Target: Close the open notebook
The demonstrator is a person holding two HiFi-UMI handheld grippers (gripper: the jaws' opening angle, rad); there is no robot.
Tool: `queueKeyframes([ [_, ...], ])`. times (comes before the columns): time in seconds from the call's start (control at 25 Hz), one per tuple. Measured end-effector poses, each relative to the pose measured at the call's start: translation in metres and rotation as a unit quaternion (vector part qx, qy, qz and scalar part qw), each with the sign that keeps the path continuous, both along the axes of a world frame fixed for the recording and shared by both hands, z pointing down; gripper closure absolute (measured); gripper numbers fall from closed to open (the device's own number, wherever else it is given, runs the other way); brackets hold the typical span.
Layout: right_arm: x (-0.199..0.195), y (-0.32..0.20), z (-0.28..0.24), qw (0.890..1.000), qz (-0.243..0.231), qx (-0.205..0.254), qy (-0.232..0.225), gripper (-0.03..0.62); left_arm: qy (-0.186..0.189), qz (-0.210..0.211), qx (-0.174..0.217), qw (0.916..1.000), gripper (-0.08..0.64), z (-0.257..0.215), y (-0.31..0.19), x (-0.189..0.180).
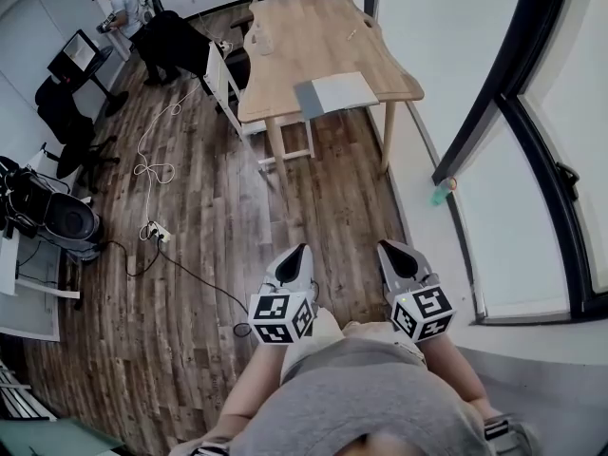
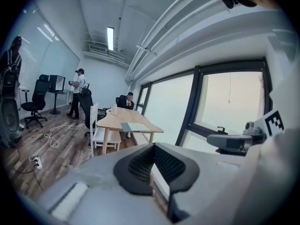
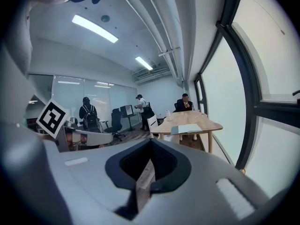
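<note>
The notebook (image 1: 334, 93) lies at the near edge of a light wooden table (image 1: 304, 36), far ahead of me across the wood floor. It shows a pale page with a grey strip along its left side. It appears small in the left gripper view (image 2: 132, 126) and in the right gripper view (image 3: 186, 128). My left gripper (image 1: 299, 255) and right gripper (image 1: 388, 250) are side by side close to my body, well short of the table. Each has its jaws together with nothing between them, as the left gripper (image 2: 157, 172) and right gripper (image 3: 145, 177) show in their own views.
A white chair (image 1: 220, 74) stands at the table's left, and a bottle (image 1: 255, 38) stands on the table. A white cable (image 1: 152, 150) and power strip (image 1: 157, 233) lie on the floor at left. A window wall (image 1: 532, 141) runs along the right. People stand and sit at the back.
</note>
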State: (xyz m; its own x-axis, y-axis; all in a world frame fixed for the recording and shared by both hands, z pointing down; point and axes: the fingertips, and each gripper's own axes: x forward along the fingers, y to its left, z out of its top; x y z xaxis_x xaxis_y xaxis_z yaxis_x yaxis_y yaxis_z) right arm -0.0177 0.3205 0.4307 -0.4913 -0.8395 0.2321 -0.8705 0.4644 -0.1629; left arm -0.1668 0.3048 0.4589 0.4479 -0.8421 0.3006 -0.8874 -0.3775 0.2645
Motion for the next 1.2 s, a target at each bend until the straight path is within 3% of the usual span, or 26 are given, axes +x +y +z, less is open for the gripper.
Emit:
queueKeyframes([
  [0.32, 0.028, 0.009, 0.012, 1.0, -0.002, -0.014, 0.0, 0.591, 0.002, -0.007, -0.004, 1.0, 0.557, 0.008, 0.014, 0.022],
  [0.64, 0.023, 0.005, 0.011, 1.0, -0.027, -0.008, -0.003, 0.591, -0.004, -0.014, -0.011, 0.9998, 0.557, 0.014, 0.012, 0.029],
  [0.92, 0.043, -0.01, 0.023, 1.0, -0.018, -0.022, -0.003, 0.591, 0.004, -0.007, -0.004, 1.0, 0.557, 0.017, -0.023, 0.053],
  [1.2, 0.057, -0.061, 0.025, 1.0, -0.001, -0.025, 0.004, 0.591, -0.001, -0.001, -0.006, 1.0, 0.557, 0.021, -0.078, 0.06],
])
